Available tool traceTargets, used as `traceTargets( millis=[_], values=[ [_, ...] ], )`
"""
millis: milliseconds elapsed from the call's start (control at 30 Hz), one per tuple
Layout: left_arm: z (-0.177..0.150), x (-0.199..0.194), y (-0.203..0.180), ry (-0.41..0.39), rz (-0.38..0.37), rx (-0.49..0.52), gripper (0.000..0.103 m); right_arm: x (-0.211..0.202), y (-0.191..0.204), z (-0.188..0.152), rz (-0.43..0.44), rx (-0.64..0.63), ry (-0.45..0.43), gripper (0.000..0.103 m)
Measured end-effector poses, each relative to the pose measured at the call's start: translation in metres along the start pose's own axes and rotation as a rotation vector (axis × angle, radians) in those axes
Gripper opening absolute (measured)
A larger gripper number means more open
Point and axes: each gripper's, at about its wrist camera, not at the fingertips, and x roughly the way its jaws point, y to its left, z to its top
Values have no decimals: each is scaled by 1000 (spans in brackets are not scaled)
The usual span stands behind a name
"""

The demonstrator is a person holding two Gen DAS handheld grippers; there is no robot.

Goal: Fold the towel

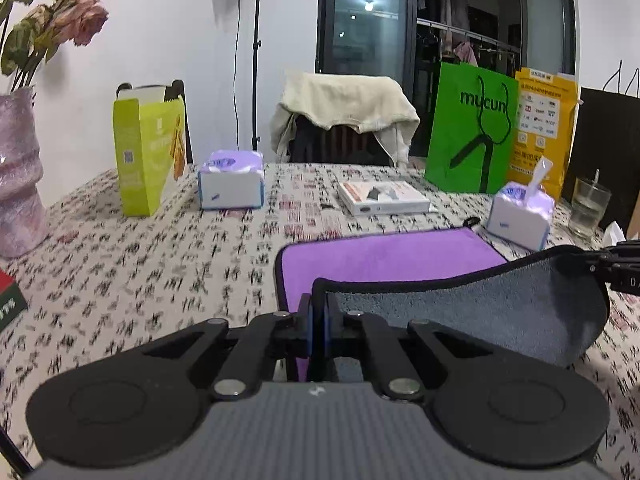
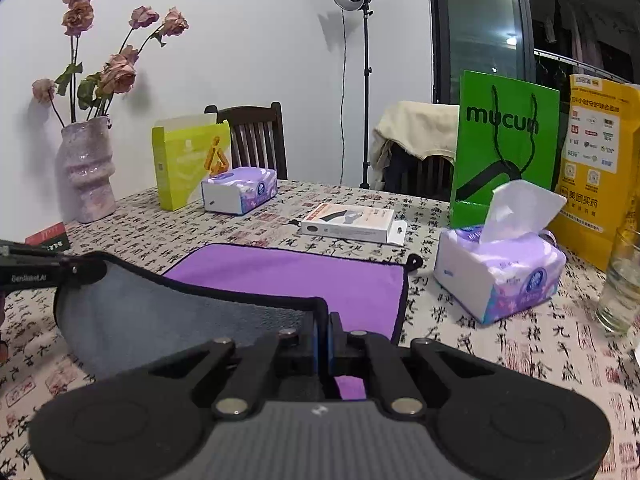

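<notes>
A towel, purple on one face (image 1: 384, 258) and grey on the other (image 1: 500, 312), with a black hem, lies on the patterned tablecloth. Its near edge is lifted and hangs between both grippers, grey side toward me. My left gripper (image 1: 318, 312) is shut on the near left corner. My right gripper (image 2: 322, 328) is shut on the near right corner; it also shows at the right edge of the left wrist view (image 1: 618, 268). The far purple half (image 2: 304, 276) still lies flat on the table.
Two tissue packs (image 2: 496, 272) (image 1: 232, 186), a white flat box (image 2: 352, 222), a green bag (image 2: 506, 148), a yellow bag (image 2: 596, 168), a glass (image 2: 622, 280), a lime box (image 1: 148, 152) and a vase (image 2: 88, 168) stand around the towel. Chairs stand behind the table.
</notes>
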Motion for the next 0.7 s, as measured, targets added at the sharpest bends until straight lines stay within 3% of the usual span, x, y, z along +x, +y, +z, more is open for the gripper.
traceTargets(
  millis=[700],
  values=[
    [64,99,26,87,-30,-59,6,82,-42,55,8,24,36,4]
  ],
)
